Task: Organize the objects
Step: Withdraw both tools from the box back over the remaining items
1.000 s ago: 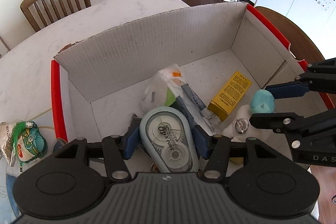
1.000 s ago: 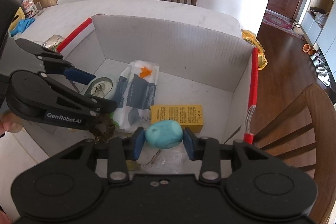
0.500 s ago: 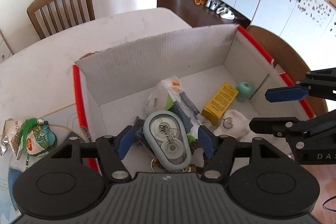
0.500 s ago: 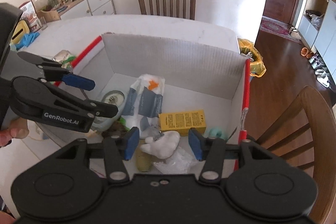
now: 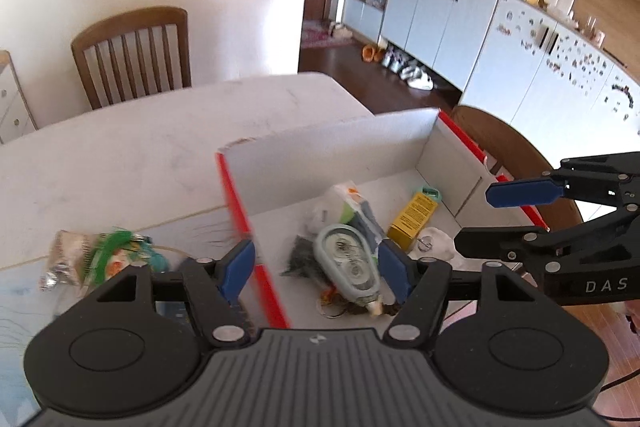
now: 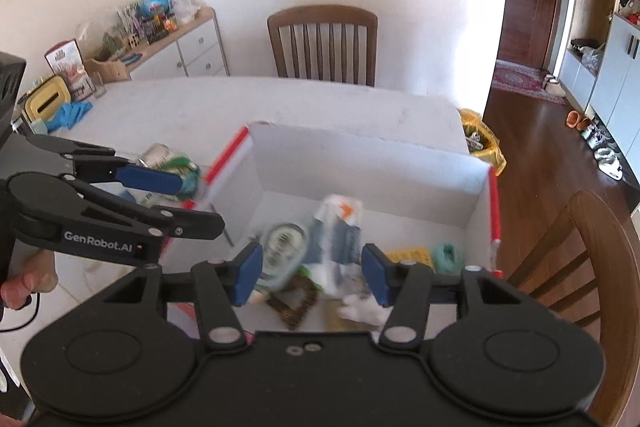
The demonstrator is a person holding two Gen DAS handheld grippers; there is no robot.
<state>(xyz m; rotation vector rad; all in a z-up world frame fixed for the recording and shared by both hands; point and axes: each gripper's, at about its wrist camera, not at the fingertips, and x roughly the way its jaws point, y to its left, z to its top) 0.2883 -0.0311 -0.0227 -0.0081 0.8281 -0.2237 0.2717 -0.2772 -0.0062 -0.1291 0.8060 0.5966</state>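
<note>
A white cardboard box [image 5: 332,143] with red edges [image 6: 372,155] stands on the white table. In it lie a correction tape dispenser [image 5: 347,261] [image 6: 285,242], a plastic packet [image 5: 352,205] [image 6: 340,227], a yellow carton [image 5: 414,215] [image 6: 408,255], a teal egg-shaped object [image 5: 431,193] [image 6: 447,255] in the corner and a white lump [image 5: 434,241] [image 6: 362,309]. My left gripper [image 5: 316,269] is open and empty above the box's left edge; it also shows in the right wrist view [image 6: 184,201]. My right gripper [image 6: 312,273] is open and empty above the box; it also shows in the left wrist view [image 5: 476,217].
A green and silver snack bag [image 5: 96,255] [image 6: 172,163] lies on the table left of the box. Wooden chairs [image 5: 132,55] [image 6: 322,43] stand behind the table, another [image 6: 576,251] at the right. A sideboard with clutter [image 6: 160,39] is at the back left.
Both grippers let go of their objects, opened wide and rose away from the box. The teal object now lies in the box corner, the tape dispenser on the box floor.
</note>
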